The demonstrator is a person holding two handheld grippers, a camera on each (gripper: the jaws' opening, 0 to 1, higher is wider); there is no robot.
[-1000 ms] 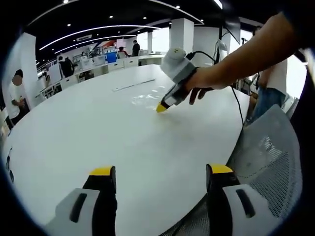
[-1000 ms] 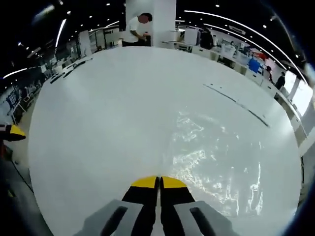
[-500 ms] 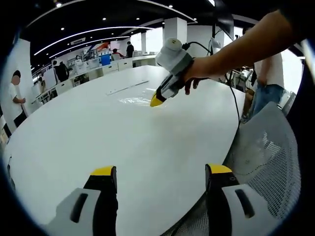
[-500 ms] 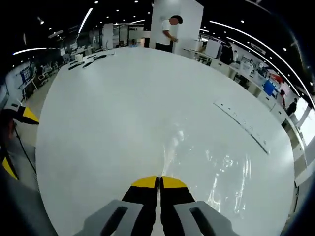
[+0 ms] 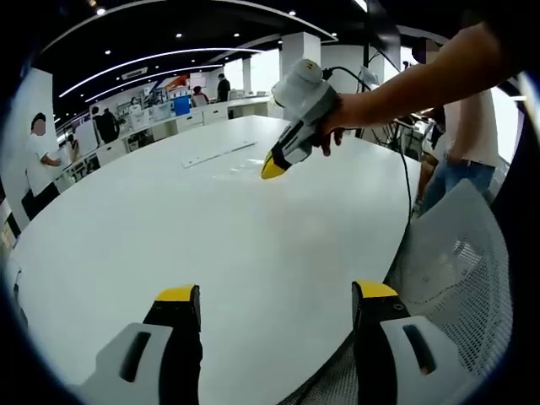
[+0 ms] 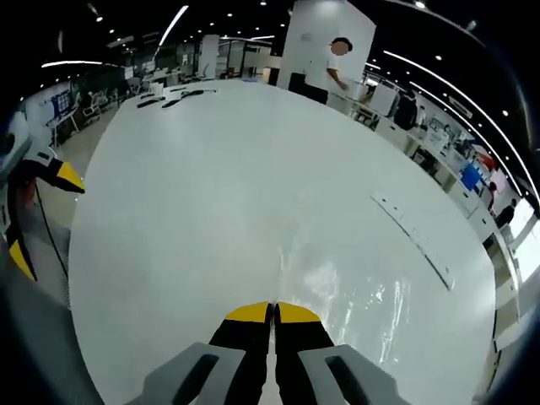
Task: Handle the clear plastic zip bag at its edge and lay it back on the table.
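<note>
Right gripper view: white table (image 6: 211,169), probably office

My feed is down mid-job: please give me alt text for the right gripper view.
The right hand-held gripper has its yellow-tipped jaws shut on the edge of the clear plastic zip bag, which trails onto the white table. The left hand-held gripper, jaws apart, shows at the left edge.

Long ceiling light strips are shining across both views from ten to two o'clock, and daylight is blowing out a window at twelve in the left gripper view. The wide glossy white round table (image 6: 211,211) is reflecting evenly, while glare is streaking the clear crinkled plastic zip bag (image 6: 354,291). Fisheye bending is curving every edge.
</note>
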